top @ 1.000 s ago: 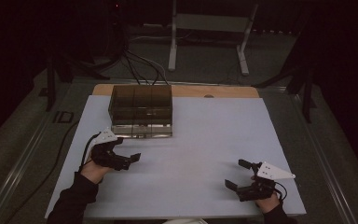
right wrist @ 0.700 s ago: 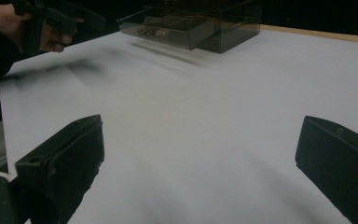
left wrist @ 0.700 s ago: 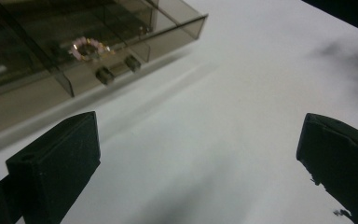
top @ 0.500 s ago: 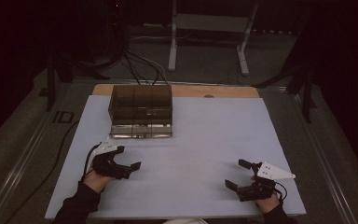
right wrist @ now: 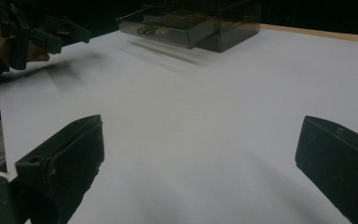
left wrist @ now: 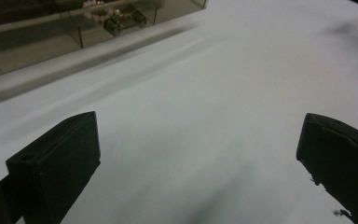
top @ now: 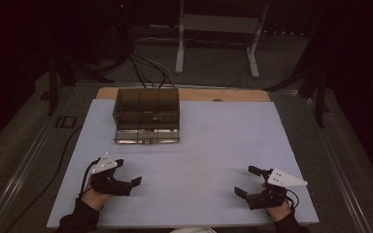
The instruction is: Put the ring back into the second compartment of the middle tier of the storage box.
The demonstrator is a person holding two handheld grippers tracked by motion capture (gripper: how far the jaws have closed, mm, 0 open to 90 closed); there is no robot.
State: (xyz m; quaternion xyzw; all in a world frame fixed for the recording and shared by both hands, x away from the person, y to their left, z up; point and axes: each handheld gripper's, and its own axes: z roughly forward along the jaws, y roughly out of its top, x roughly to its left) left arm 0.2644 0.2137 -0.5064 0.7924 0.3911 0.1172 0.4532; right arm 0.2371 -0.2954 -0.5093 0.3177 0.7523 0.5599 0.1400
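A smoky, see-through drawer box (top: 146, 115) stands at the far left of the white-covered table (top: 213, 145), its bottom drawer (top: 146, 136) pulled a little toward the person, with small trinkets (left wrist: 116, 19) lying inside; what they are exactly is too blurred to tell. The left tool (top: 123, 174) rests low on the table at the near left, jaws wide apart and holding nothing, well short of the box; the right tool (top: 252, 181) sits at the near right, jaws likewise spread and empty, far from the box across bare cloth. The box looks like thin hard plastic: probably light, stiff and slick, so it may skate on the sheet if the drawer is pushed or tugged without something steadying the body. The drawer's front lip seems the sensible place to pinch, at its middle so it slides straight rather than jamming askew, while the other tool could brace the top or side wall. The trinkets look small and loose and would likely roll or slip from hard jaws. Room is generous: the whole middle and right of the table lies open, though the box stands close to the cloth's far edge, where a wooden strip (top: 223, 94) shows, and near its left border.
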